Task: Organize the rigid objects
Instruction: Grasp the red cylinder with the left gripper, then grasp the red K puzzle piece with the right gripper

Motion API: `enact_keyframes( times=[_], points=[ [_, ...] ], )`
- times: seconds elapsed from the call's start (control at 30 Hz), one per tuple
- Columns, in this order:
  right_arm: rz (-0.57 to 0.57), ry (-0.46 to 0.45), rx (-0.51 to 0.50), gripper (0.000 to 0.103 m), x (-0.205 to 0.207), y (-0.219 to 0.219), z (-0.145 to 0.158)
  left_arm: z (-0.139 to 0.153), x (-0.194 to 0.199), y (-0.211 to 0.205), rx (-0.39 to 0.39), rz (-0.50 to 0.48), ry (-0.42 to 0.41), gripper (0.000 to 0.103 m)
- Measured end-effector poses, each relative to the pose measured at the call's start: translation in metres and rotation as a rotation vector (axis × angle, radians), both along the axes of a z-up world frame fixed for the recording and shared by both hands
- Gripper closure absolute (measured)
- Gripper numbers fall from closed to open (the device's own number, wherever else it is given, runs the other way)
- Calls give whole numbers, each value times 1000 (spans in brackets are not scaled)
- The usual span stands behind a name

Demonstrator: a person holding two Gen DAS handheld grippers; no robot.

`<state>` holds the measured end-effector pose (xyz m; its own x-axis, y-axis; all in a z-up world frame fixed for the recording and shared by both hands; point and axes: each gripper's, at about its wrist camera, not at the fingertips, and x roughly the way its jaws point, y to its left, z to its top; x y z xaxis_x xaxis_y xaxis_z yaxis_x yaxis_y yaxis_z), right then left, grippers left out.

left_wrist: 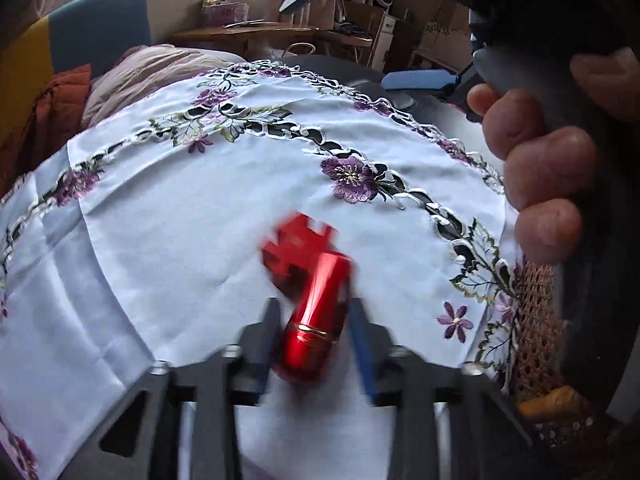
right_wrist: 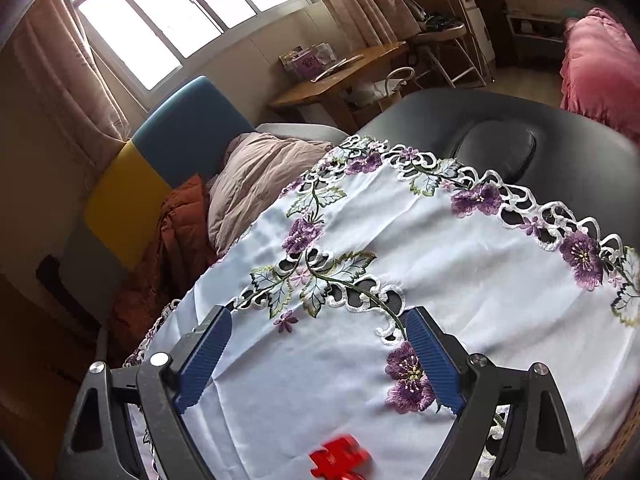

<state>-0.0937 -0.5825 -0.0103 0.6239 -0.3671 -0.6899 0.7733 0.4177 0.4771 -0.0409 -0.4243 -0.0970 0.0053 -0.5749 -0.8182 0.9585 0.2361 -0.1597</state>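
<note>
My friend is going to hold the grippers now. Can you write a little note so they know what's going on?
Left gripper: fingers shut on a shiny red tube, held just above the white cloth.
Right gripper: open, holding nothing, above the cloth.
Things: a red jagged plastic piece lies on the cloth just beyond the tube; in the right view it sits low between the open fingers. A woven basket is at the cloth's right edge, with something orange in it.
Done: tube picked up.
Left: put the tube where it belongs, then probably the red piece. Where they should go is not shown.
</note>
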Motion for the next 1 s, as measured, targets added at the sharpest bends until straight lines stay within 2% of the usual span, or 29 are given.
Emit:
enact_keyframes(
  times=[0.13,0.23,0.37,0.5,0.6,0.77,0.93,0.97,1.0],
  points=[
    [16,22,19,14,4,0,-5,2,6,27,-19,79,15,77],
    [54,58,56,13,12,0,-14,3,19,59,-24,190,28,77],
    [147,125,124,14,29,5,-31,4,39,105,-19,393,-6,77],
    [232,211,133,14,47,15,-44,2,53,132,-26,503,-16,77],
    [291,263,145,15,57,22,-53,1,56,139,-44,524,-8,77],
    [374,348,114,19,72,37,-62,0,50,136,-49,520,-40,77],
    [430,431,87,21,81,48,-71,-1,52,138,-61,525,-20,77],
    [438,446,82,25,82,49,-72,-1,52,139,-63,525,-16,77],
    [454,470,74,46,84,51,-75,-1,52,140,-65,525,-14,77]
  ],
)
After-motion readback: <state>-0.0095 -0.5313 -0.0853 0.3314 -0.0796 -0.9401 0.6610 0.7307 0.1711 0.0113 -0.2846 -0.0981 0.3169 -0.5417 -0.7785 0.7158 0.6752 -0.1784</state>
